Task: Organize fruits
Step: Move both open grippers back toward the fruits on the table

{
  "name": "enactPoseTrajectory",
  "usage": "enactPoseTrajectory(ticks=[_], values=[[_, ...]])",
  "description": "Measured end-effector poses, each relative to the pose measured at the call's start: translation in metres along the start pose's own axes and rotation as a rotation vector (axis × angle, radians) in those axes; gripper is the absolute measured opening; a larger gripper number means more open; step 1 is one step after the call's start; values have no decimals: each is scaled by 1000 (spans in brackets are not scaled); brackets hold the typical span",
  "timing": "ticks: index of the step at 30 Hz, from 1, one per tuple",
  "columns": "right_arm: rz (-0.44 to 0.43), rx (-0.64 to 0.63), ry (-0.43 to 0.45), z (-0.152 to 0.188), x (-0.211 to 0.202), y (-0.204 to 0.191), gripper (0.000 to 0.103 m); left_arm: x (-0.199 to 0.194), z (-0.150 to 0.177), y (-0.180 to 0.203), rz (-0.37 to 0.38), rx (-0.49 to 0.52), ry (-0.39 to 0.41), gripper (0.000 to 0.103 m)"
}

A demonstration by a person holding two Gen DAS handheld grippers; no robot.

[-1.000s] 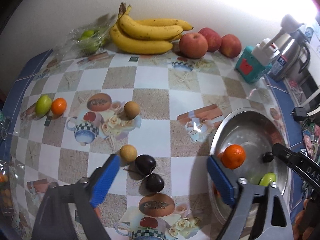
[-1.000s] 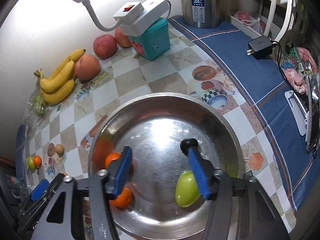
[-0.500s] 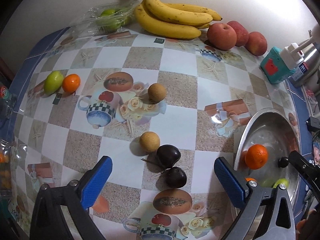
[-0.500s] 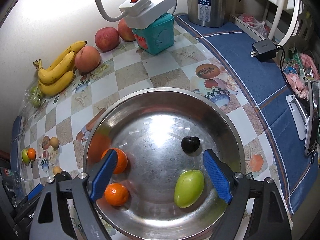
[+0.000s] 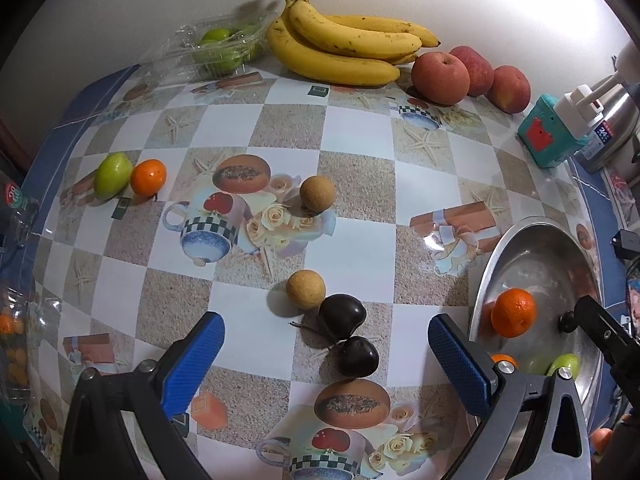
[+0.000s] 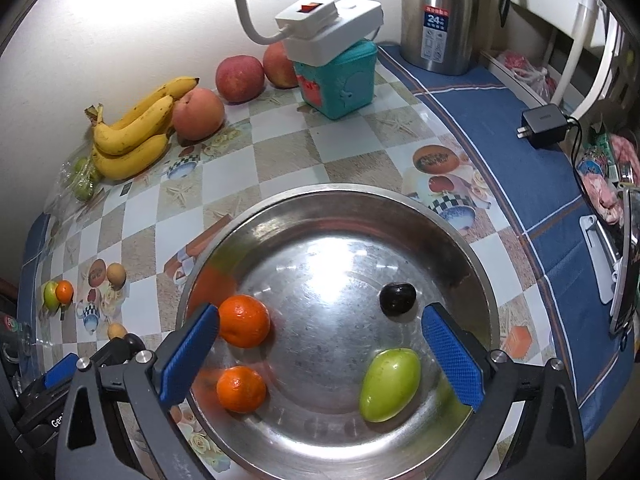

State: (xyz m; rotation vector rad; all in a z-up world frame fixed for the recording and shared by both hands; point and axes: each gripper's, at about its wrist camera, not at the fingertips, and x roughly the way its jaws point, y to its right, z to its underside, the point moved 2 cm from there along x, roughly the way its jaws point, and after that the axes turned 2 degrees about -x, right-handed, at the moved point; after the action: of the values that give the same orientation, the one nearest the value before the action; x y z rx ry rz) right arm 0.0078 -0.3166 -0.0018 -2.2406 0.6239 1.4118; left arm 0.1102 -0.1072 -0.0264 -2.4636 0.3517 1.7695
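Observation:
A steel bowl [image 6: 448, 236] holds two oranges [image 6: 244, 321], a green fruit [image 6: 390, 384] and a dark plum [image 6: 397, 298]. My right gripper [image 6: 320, 358] is open and empty above the bowl. My left gripper [image 5: 326, 354] is open and empty just above two dark plums [image 5: 342, 316] and a tan round fruit [image 5: 305, 290] on the tablecloth. Another tan fruit [image 5: 317, 194] lies farther back. A green fruit [image 5: 113, 175] and an orange [image 5: 148, 176] lie at the left. The bowl's rim [image 5: 486, 268] shows at the right of the left wrist view.
Bananas [image 5: 340, 50], three apples [image 5: 440, 78] and a clear pack of green fruit [image 5: 218, 50] line the back wall. A teal box [image 6: 340, 80] with a white lamp base, a steel kettle [image 6: 444, 16] and a black charger [image 6: 544, 124] stand right of them.
My right gripper opened and let go of the dark plum into the bowl, then pulled back. My left gripper swung left from the bowl toward the plums and opened wider.

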Motion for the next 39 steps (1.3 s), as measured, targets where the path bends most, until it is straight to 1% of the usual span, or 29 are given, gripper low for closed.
enactPoseTrajectory(ticks=[3, 10, 14, 18, 21, 24, 30, 36, 39], values=[[-14, -8, 14, 0, -2, -5, 101, 0, -1, -4, 9, -5, -2, 103], [-46, -64, 13, 4, -3, -24, 101, -3, -6, -30, -49, -38, 20, 103], [-67, -126, 4, 10, -1, -44, 101, -2, -8, -46, -52, -75, 14, 103], [-120, -167, 16, 16, -5, -65, 101, -1, -8, -63, -68, -109, 8, 103], [-138, -205, 33, 20, -7, -82, 101, -5, -9, -76, -90, -129, 19, 103], [-167, -242, 26, 26, -7, -99, 101, -9, -10, -90, -114, -149, 36, 103], [-211, -305, 18, 36, -10, -129, 101, -15, -10, -123, -133, -219, 47, 103], [-254, -347, 10, 44, -12, -154, 101, -20, -10, -138, -136, -258, 59, 103], [-270, -356, 2, 47, -12, -163, 101, -21, -10, -141, -134, -260, 59, 103]])
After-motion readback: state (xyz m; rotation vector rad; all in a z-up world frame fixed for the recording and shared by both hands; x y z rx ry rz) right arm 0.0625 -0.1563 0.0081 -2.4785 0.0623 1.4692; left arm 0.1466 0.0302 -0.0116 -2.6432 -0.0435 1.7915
